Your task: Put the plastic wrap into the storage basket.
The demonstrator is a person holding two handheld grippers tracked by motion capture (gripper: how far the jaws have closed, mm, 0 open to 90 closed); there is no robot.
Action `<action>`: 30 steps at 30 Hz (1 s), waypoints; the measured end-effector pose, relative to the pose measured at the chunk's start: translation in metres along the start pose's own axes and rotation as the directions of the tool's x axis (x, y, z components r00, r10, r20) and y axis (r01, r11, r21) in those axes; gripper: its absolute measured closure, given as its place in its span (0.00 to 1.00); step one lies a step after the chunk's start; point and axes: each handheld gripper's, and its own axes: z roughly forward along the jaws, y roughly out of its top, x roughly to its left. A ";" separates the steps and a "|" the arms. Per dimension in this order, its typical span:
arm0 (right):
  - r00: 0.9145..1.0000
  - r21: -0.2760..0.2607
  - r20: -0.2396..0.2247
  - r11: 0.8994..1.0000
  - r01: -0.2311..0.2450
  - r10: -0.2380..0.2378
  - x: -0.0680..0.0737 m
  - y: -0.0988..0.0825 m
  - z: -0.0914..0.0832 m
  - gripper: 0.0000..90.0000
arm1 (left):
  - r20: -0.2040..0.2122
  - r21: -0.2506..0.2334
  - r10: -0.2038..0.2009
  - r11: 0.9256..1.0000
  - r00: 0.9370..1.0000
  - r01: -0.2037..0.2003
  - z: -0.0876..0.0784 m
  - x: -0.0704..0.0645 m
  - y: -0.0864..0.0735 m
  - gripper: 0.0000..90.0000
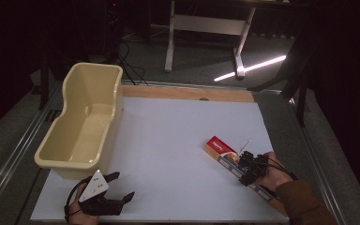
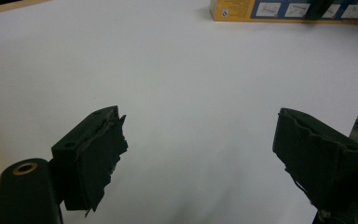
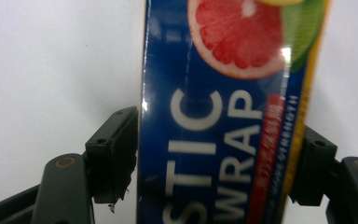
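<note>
While the white table (image 1: 168, 154) carries few items, the count is short: one long plastic wrap box (image 1: 234, 165), one cream plastic tub (image 1: 82, 119), two hand-held grippers. Taking the tub as landmark: it stands at the table's far left edge, open side up and with nothing in it, long axis running away from the person. The box lies flat on the table well to the right of the tub, set diagonally, its red end pointing toward the far side and its other end running under the person's right hand and brown sleeve (image 1: 304, 204). In the right gripper view the box top shows a blue face with white lettering, a cut grapefruit picture and a yellow edge (image 3: 223, 116). In the left gripper view the box's yellow side with small diagrams shows at the top edge (image 2: 289, 10). Bare white tabletop lies between tub and box; nothing stands in the way there. Off the table, beyond the tub, are dark floor, cables and a white desk frame (image 1: 206, 28). Left gripper (image 1: 119, 185): just in front of the tub's near end, jaws spread wide, nothing between them, not touching the tub; same reading in its own view (image 2: 200, 149). Right gripper (image 1: 243, 164): over the box, far right of the tub; jaws straddle the box across its width (image 3: 219, 163), one at each long side, close against the edges. Whether the pads press I cannot tell; the box rests on the table.
</note>
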 end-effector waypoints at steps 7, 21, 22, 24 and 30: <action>0.999 0.027 -0.050 1.000 -0.007 0.008 -0.005 0.003 0.005 0.43 | 0.001 0.000 -0.001 1.000 1.000 0.001 0.000 0.000 0.000 0.18; 0.965 0.028 -0.173 0.981 -0.193 0.195 -0.011 0.008 0.000 0.46 | 0.000 0.004 0.000 1.000 1.000 0.000 0.001 0.000 0.000 0.18; 0.961 0.019 -0.181 0.978 -0.207 0.207 -0.012 0.009 -0.001 0.46 | 0.000 0.004 0.000 1.000 1.000 0.000 0.001 0.001 0.000 0.18; 0.951 0.006 -0.203 0.972 -0.235 0.231 -0.013 0.010 -0.004 0.46 | 0.000 0.004 -0.001 1.000 1.000 0.001 0.001 0.001 0.000 0.18; 0.907 -0.049 -0.282 0.940 -0.338 0.312 -0.018 0.015 -0.013 0.46 | -0.004 0.008 -0.002 1.000 1.000 0.002 0.001 0.001 0.000 0.18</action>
